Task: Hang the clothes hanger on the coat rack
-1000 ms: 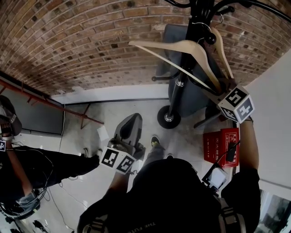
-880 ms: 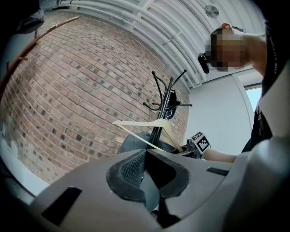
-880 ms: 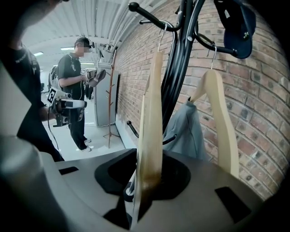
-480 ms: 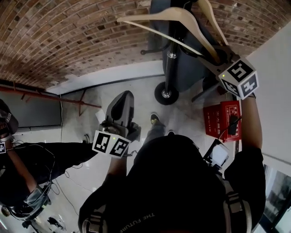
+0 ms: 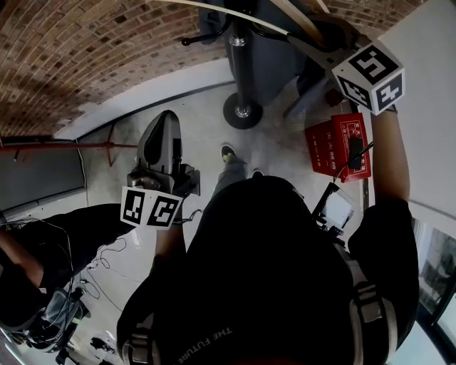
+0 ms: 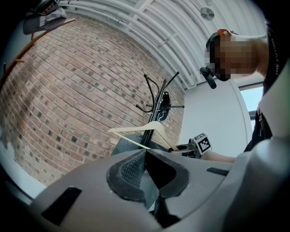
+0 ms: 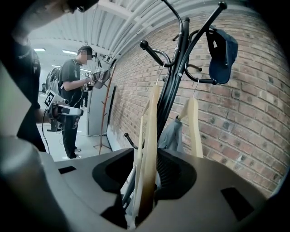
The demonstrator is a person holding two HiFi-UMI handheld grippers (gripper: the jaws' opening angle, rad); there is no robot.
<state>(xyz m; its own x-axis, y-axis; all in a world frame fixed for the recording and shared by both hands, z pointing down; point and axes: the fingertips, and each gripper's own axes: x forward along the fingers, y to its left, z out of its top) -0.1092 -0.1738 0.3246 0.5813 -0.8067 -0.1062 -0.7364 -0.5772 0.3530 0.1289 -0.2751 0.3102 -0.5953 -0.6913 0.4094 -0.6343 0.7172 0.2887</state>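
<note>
A pale wooden hanger point(image 7: 149, 136) hangs upright by its wire hook from a black coat rack point(image 7: 174, 90). It stands between the jaws of my right gripper point(image 7: 145, 163), which are opening. A gap shows on its left side and it sits close to the right pad. In the head view the right gripper point(image 5: 324, 39) is at the top right beside the rack's pole point(image 5: 241, 64), and the hanger point(image 5: 299, 18) is cut off by the frame's top. My left gripper point(image 6: 145, 156) is shut and empty, held lower at the left point(image 5: 165, 128).
A second wooden hanger point(image 7: 195, 127) and a blue cap point(image 7: 222, 50) hang on the rack in front of the brick wall. A grey garment point(image 5: 274, 60) hangs behind the pole. A red box point(image 5: 340, 146) lies on the floor. Another person point(image 7: 74, 90) stands at the left.
In the head view the right gripper and hanger have shifted toward the top edge, nearer the rack. The left gripper has drifted left and slightly up.
</note>
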